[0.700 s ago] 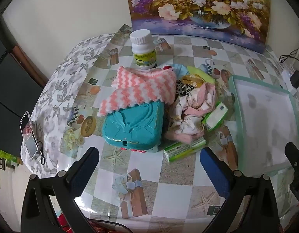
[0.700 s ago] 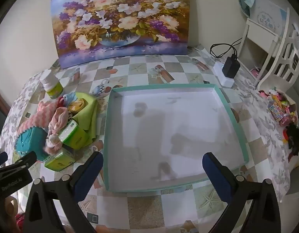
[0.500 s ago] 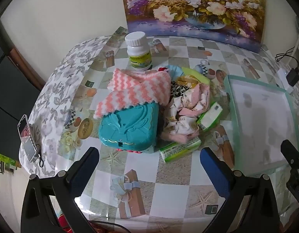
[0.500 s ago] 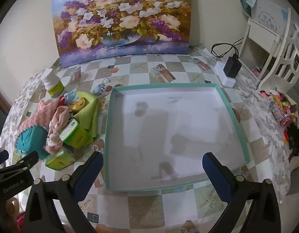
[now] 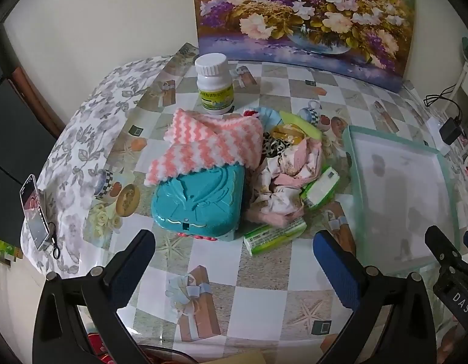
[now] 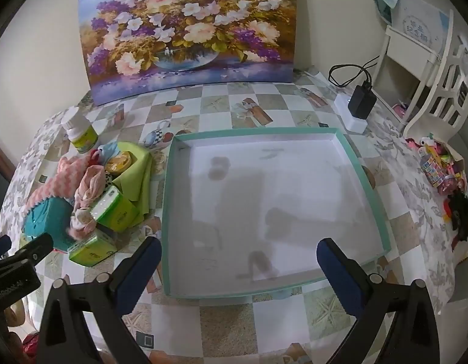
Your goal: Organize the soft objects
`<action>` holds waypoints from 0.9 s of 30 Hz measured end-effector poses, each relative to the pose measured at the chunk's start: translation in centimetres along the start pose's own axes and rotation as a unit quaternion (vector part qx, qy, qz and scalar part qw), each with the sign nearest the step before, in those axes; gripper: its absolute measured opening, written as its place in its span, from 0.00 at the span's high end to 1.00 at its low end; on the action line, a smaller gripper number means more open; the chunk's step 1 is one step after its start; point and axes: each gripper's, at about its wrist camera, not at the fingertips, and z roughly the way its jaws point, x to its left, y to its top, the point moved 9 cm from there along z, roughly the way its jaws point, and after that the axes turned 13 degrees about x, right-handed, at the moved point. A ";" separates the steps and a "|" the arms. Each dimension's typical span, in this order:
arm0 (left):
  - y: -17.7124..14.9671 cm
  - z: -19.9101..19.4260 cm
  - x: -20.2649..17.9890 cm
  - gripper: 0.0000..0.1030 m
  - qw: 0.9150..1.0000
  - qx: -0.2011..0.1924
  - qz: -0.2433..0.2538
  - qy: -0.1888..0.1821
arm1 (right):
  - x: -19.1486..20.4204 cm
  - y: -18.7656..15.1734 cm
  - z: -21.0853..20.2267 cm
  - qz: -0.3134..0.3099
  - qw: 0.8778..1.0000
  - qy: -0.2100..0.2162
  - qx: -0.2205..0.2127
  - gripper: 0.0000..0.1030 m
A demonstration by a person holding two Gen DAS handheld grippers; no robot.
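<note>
A pile lies on the table left of a shallow teal-rimmed white tray (image 5: 351,151) (image 6: 355,163). In it are a pink-and-white zigzag cloth (image 5: 209,142) (image 6: 52,182), a crumpled pink floral cloth (image 5: 288,179) (image 6: 88,197), a leopard-print piece (image 5: 275,147), a green cloth (image 6: 137,176) and green tissue packs (image 5: 275,235) (image 6: 112,209). The zigzag cloth drapes over a teal plastic case (image 5: 200,200) (image 6: 49,218). My left gripper (image 5: 234,254) is open and empty, just in front of the case. My right gripper (image 6: 238,261) is open and empty over the tray's near edge.
A white pill bottle (image 5: 214,83) (image 6: 79,135) stands behind the pile. A flower painting (image 6: 188,30) leans on the wall. A black charger with cable (image 6: 361,101) sits at the back right. A phone (image 5: 33,215) lies at the table's left edge. Toys (image 6: 440,166) lie at the right.
My left gripper has drawn back and tilted up a little, so the pile sits farther up the view. My right gripper has barely moved. Both stay open.
</note>
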 end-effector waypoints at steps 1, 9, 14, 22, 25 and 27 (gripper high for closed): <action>0.0 0.1 0.0 0.00 1.000 0.001 -0.001 0.001 | 0.1 0.0 0.0 -0.002 1.000 0.000 -0.001 0.00; -0.1 0.4 0.4 0.00 1.000 0.008 -0.009 0.006 | 0.3 0.0 -0.3 -0.007 1.000 0.005 -0.005 0.00; 0.0 0.5 0.2 0.00 1.000 0.009 -0.007 0.005 | 0.6 -0.1 -0.3 -0.013 1.000 0.009 -0.004 0.00; -0.2 0.7 0.4 0.00 1.000 0.012 -0.011 0.008 | 0.4 -0.1 0.0 -0.008 1.000 0.012 0.002 0.00; -0.2 0.7 0.4 0.00 1.000 0.012 -0.010 0.009 | 0.3 -0.2 0.1 -0.007 1.000 0.014 0.005 0.00; -0.2 0.7 0.4 0.00 1.000 0.012 -0.011 0.009 | 0.3 -0.2 0.1 -0.008 1.000 0.013 0.006 0.00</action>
